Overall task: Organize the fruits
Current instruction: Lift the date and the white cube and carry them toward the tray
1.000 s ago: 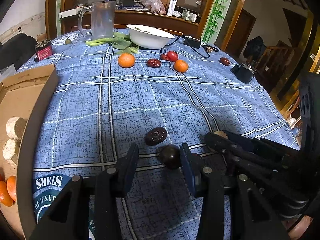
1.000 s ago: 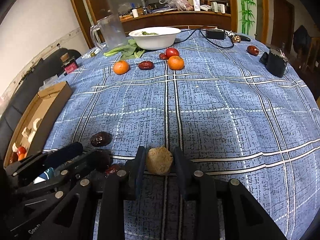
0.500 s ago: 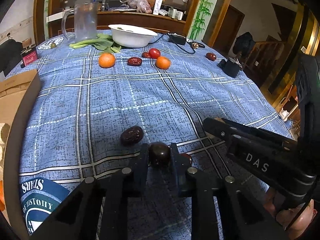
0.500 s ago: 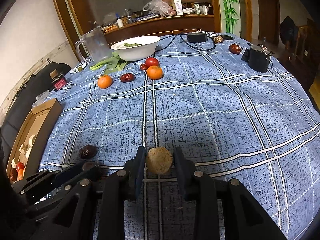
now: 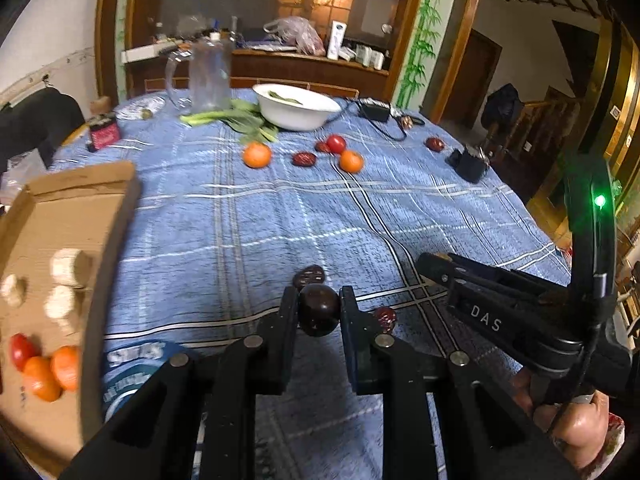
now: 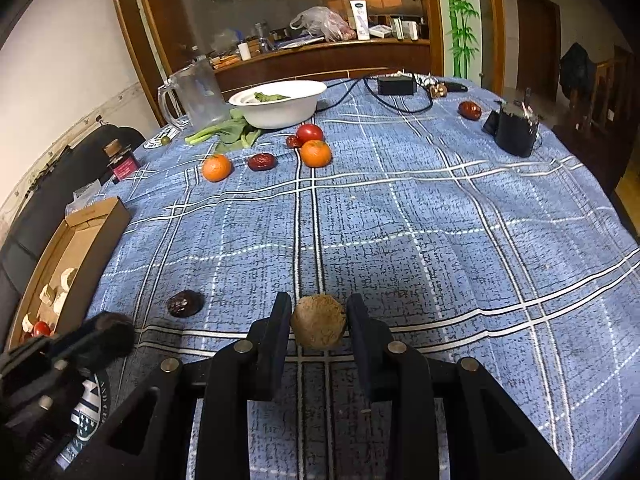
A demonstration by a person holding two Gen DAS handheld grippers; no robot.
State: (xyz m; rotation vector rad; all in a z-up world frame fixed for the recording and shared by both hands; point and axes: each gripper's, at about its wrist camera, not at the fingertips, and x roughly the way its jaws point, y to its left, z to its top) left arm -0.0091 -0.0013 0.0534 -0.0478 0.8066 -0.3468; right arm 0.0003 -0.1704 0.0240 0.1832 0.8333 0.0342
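Observation:
My left gripper (image 5: 319,310) is shut on a dark round fruit (image 5: 319,315) and holds it above the blue plaid tablecloth (image 5: 280,216). My right gripper (image 6: 319,322) is shut on a rough brown round fruit (image 6: 319,326), also lifted off the cloth. A wrinkled dark date (image 5: 309,275) and a small red fruit (image 5: 385,317) lie on the cloth just beyond the left gripper. The date also shows in the right wrist view (image 6: 185,303). A cardboard box (image 5: 68,216) at the left holds pale pieces, oranges and a tomato.
Far across the table lie two oranges (image 6: 216,167) (image 6: 315,153), a tomato (image 6: 309,133), dates (image 6: 261,161), a white bowl (image 6: 280,103), greens (image 6: 228,132), a glass pitcher (image 6: 196,96), a black device (image 6: 514,130) and cables. The table edge falls away at the right.
My left gripper closed on the dark round fruit and lifted it. Both grippers rose from the cloth and the left one swung toward the box; the right kept its brown fruit.

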